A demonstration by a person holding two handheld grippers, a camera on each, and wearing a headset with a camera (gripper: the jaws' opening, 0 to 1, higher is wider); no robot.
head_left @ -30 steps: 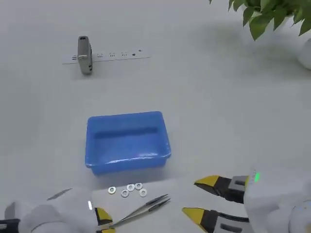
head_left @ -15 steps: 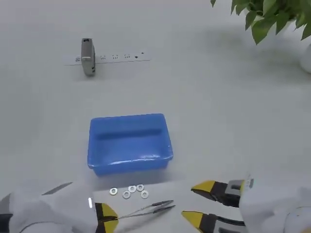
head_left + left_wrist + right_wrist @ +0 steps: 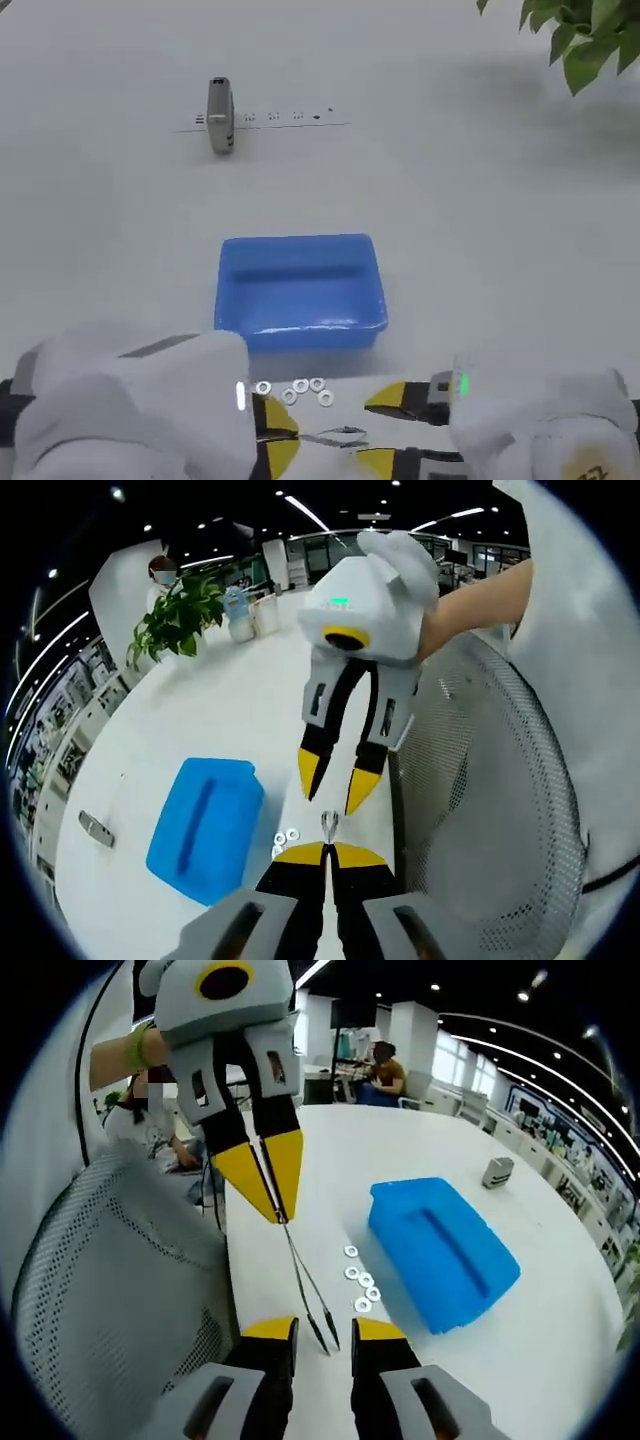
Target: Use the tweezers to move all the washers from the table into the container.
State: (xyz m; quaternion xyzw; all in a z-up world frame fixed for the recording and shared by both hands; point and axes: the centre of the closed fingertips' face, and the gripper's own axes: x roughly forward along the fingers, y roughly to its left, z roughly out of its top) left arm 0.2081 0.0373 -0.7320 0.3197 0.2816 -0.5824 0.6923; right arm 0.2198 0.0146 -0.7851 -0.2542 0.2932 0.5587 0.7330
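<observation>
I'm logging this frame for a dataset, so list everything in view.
Table: one, white.
Container: one, blue, mid-table.
Washers: five, silver, on the table just nearer than the container.
Tweezers: one, silver, beside the washers.
Power strip: one, white, far side of table.
Plug: one, grey, on the power strip.
Plant: one, green, far right.
Mesh chair: one, grey, beside the table.
Left gripper: one, yellow fingers, shut on the tweezers.
Right gripper: one, yellow fingers, open, facing the left gripper.

Yellow-tipped black fingers (image 3: 395, 398), white housings (image 3: 365, 600).
</observation>
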